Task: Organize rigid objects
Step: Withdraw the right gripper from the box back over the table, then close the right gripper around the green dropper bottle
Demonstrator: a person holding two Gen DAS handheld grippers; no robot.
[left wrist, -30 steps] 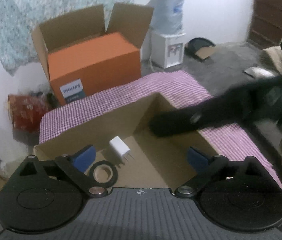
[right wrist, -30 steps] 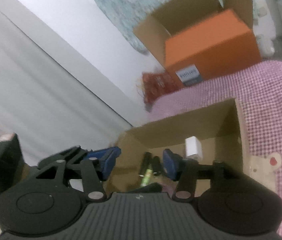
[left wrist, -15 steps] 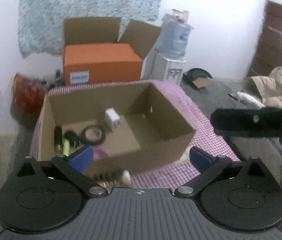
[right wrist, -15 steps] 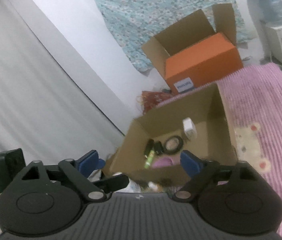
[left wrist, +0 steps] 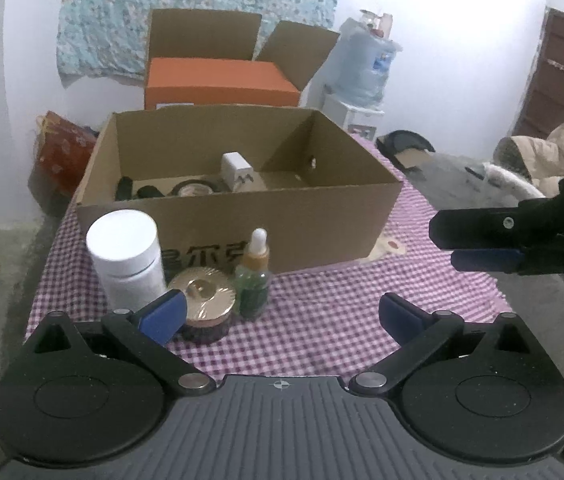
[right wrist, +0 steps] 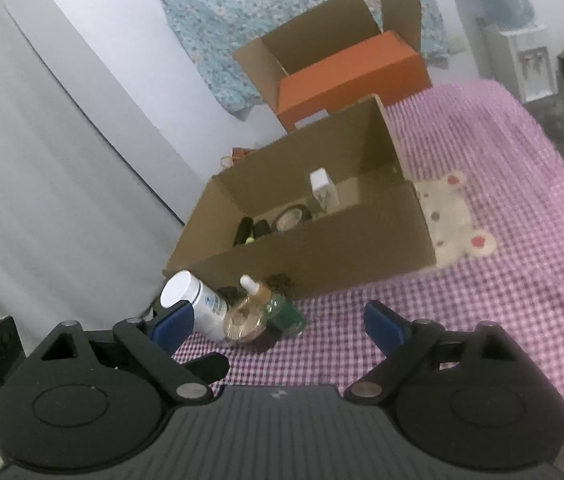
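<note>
Plastic bottle (left wrist: 124,258): white, likely light, slick; grip mid-body; stands before box (left wrist: 238,216).
Dropper (left wrist: 253,276): likely glass, fragile; beside bottle.
Left gripper (left wrist: 278,314): jaws wide, empty.
Right gripper (right wrist: 280,322): jaws just opened wide, empty.

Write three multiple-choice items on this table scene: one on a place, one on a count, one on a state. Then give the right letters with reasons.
1. Where does the white charger lie?
A. inside the cardboard box
B. on the checked cloth
C. on the orange box

2. How many containers stand on the cloth in front of the cardboard box?
A. one
B. three
C. five

3. How are the right hand-held gripper jaws?
A. shut on a bottle
B. shut on nothing
C. wide open and empty

Answers: 1 A, it stands behind the box wall. 2 B, the white bottle, the gold-lidded jar and the dropper bottle. 3 C, its blue pads stand far apart.
</note>
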